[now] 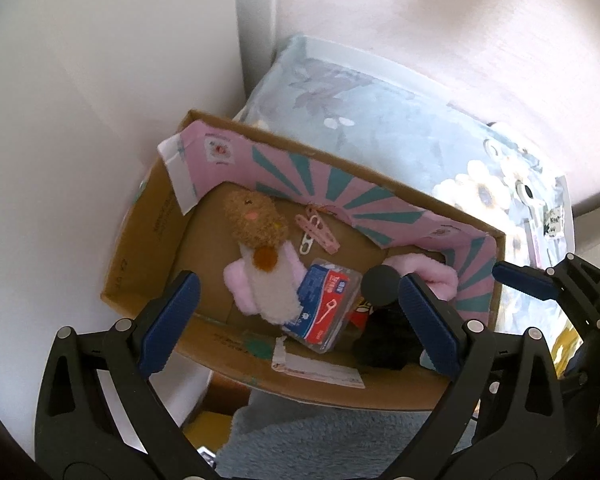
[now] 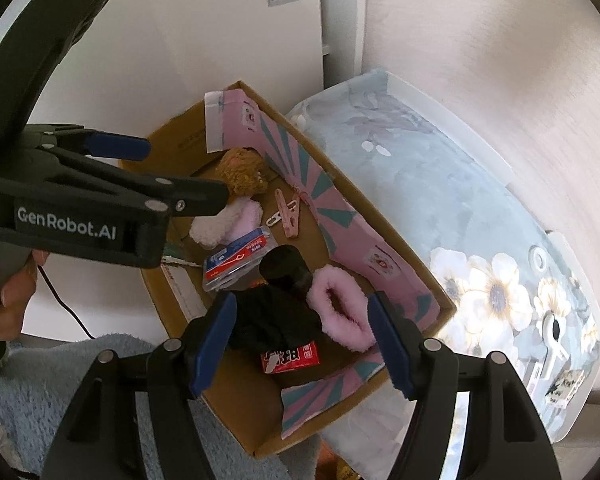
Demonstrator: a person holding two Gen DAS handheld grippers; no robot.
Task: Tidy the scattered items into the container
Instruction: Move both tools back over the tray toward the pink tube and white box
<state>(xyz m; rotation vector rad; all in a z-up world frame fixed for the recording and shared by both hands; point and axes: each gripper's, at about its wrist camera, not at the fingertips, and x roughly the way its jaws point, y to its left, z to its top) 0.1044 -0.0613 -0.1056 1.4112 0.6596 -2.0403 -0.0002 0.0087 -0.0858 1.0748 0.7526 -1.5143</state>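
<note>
Nearest, the left hand-held gripper [image 1: 296,320] and the right hand-held gripper [image 2: 300,344] both hang with jaws apart and empty above the cardboard box [image 1: 140,240]. The tidying looks nearly done: inside lie a black cloth [image 2: 272,320], a floss-pick packet [image 1: 326,306], a pink furry cuff [image 2: 340,312], a plush doll [image 1: 260,248] and pink clothes pegs [image 1: 318,232]. Farther off, small white clips [image 2: 552,332] remain on the floral bedding [image 2: 420,184].

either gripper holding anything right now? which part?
Nothing held. Left gripper and right gripper both hang open over the cardboard box; the items lie loose inside.
</note>
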